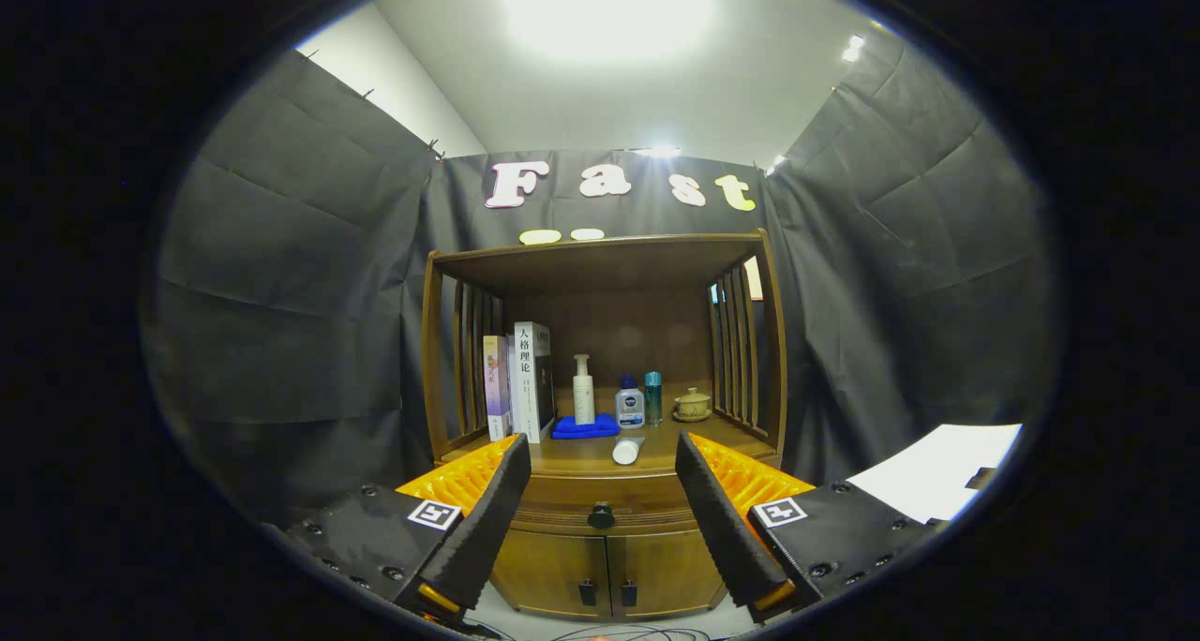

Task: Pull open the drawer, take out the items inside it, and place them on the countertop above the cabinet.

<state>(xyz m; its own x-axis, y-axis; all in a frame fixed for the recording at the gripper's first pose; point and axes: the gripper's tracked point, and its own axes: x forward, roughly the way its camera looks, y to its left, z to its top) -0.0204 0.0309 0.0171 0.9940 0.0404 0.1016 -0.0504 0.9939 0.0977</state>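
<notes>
Gripper (pixel 603 505) fingers are spread wide, well short of the cabinet (pixel 605 566). Drawer (pixel 600 496) is closed, its knob (pixel 601 515) centred between and beyond the fingers. Risk: a misaligned approach slips off the small knob, or a hard pull rolls the tube (pixel 626 450) off the near countertop (pixel 656 454) edge.

Dark cloth walls (pixel 300 275), white ceiling (pixel 609 97), bright lamp (pixel 605 4).

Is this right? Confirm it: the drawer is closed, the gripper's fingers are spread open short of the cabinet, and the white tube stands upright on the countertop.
One thing is wrong. In the gripper view the white tube lies on its side on the countertop, not upright. The drawer is closed, and the gripper is open, short of the cabinet.
</notes>
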